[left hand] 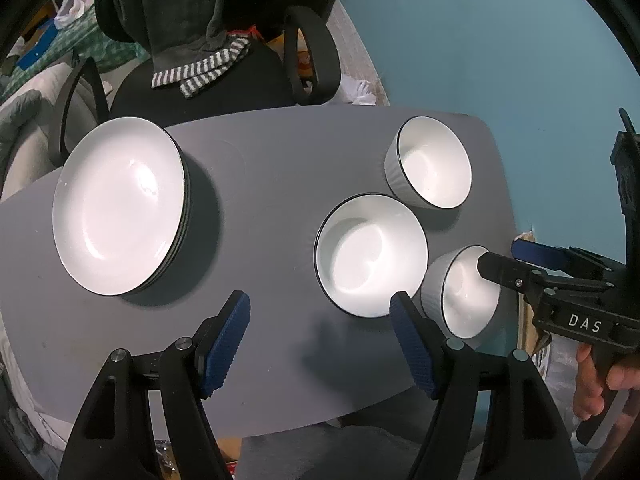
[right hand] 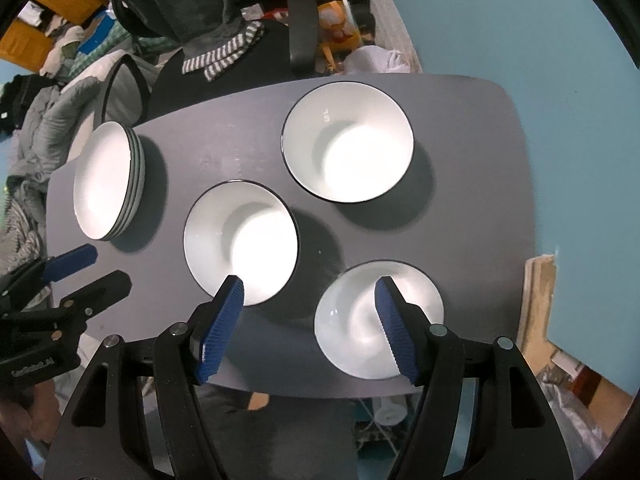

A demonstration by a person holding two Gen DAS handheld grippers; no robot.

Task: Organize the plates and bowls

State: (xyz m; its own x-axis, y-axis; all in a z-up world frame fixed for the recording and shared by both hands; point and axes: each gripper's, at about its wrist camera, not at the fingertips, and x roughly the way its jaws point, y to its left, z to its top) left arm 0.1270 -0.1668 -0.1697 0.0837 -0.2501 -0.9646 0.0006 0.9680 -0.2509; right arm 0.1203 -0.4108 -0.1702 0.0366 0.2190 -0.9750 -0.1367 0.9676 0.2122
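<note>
three bowls [right hand: 347, 142], stacked plates [right hand: 105, 181] (left)

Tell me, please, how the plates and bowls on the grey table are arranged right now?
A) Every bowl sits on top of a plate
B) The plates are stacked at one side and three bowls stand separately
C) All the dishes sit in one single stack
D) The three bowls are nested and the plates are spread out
B: the stack of plates stands alone at the table's left side, while the far bowl, middle bowl and near bowl each sit apart.
</note>
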